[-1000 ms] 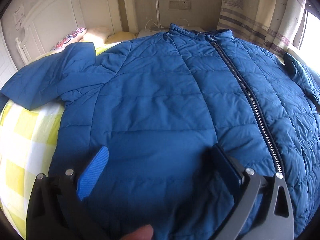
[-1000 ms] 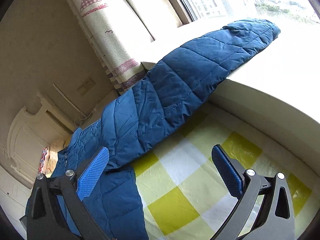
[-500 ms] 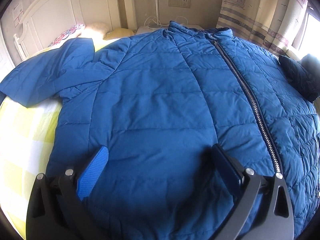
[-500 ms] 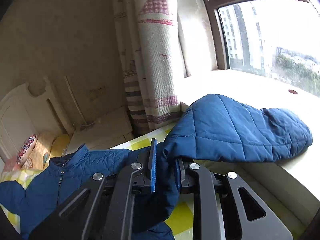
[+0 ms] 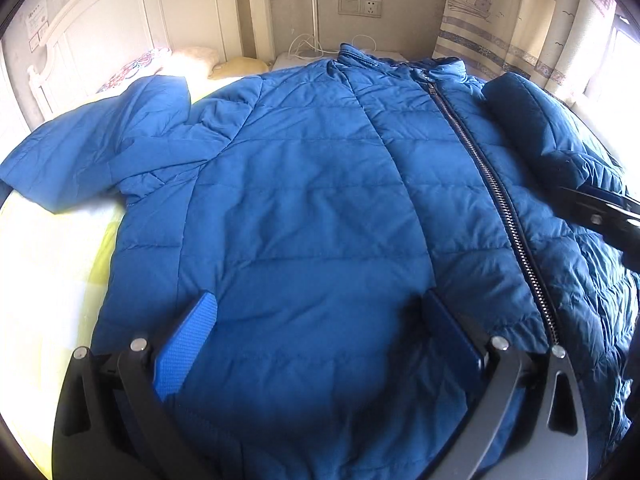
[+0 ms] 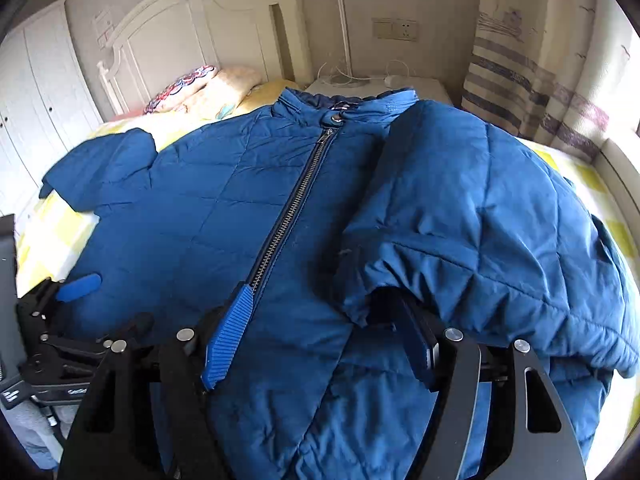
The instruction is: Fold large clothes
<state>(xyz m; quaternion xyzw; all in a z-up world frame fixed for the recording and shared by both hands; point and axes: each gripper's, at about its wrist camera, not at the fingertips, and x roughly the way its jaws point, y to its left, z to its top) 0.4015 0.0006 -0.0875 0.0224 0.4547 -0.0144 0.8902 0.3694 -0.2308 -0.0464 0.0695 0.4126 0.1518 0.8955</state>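
Left-wrist view: a blue quilted jacket [image 5: 304, 208] lies front-up and zipped on a bed with a yellow-and-white checked sheet [image 5: 52, 280], its collar toward the white headboard [image 5: 120, 28] at 11 o'clock. The left gripper [image 5: 320, 332] hangs over the jacket's lower front at 6 o'clock, its jaws spread wide and nothing pinched between the blue pads; whether the fingers touch the fabric cannot be told. One sleeve [image 5: 92, 156] stretches out flat toward 9 o'clock. The metal zipper [image 5: 492, 196] runs from the collar down toward 5 o'clock. At 2 o'clock the other sleeve [image 5: 532, 128] lies folded over the jacket's chest, and part of the right gripper's black frame enters at 3 o'clock.

Right-wrist view: the right gripper [image 6: 320, 340] sits low at 6 o'clock with its jaws opening. The folded sleeve's cuff [image 6: 360, 296] drapes at the inner face of the finger toward 5 o'clock, and the pads do not press on it. The folded sleeve [image 6: 480, 216] covers the jacket from 1 to 4 o'clock. The left gripper [image 6: 68, 300] shows at 8 o'clock on the jacket's hem. Pillows [image 6: 200, 88] rest by the headboard at 11 o'clock, and a striped curtain [image 6: 532, 80] hangs at 2 o'clock.
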